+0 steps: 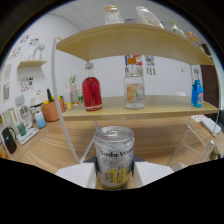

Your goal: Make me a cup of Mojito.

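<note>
You have the soda can (114,156) clamped in the tool (114,175), its white fingers (75,175) pressing on the can's lower sides at 9 and 3 o'clock, so the can rides upright and centred just ahead of the camera. That low, level grip makes sense: the top is up, and a tilt too soon would probably spill soda if it is open. I cannot tell from here whether the tab has been pulled. The can appears lifted clear of the bench (45,155), though its base is hidden by the fingers. Beyond it, at 12 o'clock, a wooden shelf (165,105) carries the other drinks, set well apart so each can be reached alone: a red bottle (92,91) toward 11 o'clock, a clear jar (134,89) with an orange label straight beyond the can, and a blue bottle (197,93) far off at 2 o'clock. At 3 o'clock, near the can, stands a clear glass (192,147), likely the cup you are filling; its contents cannot be made out. Judging by the grip, you are at the soda step, and the next move calls for carrying the can over to the glass and tipping slowly over its rim. An orange pot (50,110) sits at 10 o'clock, out of the way.
</note>
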`<action>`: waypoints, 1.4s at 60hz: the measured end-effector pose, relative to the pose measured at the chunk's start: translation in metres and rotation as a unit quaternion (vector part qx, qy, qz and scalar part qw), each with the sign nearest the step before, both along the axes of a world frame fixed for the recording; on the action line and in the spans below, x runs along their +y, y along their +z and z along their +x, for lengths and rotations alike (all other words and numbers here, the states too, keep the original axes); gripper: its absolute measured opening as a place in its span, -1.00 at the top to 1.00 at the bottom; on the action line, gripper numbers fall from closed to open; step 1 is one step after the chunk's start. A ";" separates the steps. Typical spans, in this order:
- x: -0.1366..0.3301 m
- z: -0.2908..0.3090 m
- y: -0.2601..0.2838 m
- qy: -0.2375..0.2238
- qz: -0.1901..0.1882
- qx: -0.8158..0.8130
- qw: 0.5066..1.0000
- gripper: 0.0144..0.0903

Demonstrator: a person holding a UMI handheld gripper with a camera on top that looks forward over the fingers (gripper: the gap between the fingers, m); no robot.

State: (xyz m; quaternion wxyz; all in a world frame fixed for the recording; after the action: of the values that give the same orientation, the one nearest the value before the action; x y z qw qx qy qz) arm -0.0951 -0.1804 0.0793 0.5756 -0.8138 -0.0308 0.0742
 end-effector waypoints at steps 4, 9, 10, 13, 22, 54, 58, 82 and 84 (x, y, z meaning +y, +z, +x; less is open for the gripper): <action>0.000 -0.002 0.000 0.000 0.011 -0.005 1.000 0.01; -0.001 -0.004 0.001 0.001 0.024 -0.013 1.000 -0.01; -0.001 -0.005 0.001 0.001 0.026 -0.014 1.000 -0.02; -0.003 -0.005 0.001 0.002 0.032 -0.019 0.999 -0.02; -0.009 -0.007 -0.008 0.002 0.017 -0.030 0.999 -0.11; -0.117 -0.001 0.051 -0.018 -0.059 -0.057 0.996 -0.88; -0.135 0.007 0.059 -0.022 -0.065 -0.062 0.996 -0.88; -0.187 0.091 0.086 -0.076 -0.087 -0.075 0.990 -0.89; -0.188 0.096 0.086 -0.076 -0.091 -0.074 0.990 -0.88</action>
State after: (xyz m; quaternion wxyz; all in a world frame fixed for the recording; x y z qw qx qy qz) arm 0.0005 -0.3685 0.1652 0.4992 -0.8661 -0.0048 -0.0276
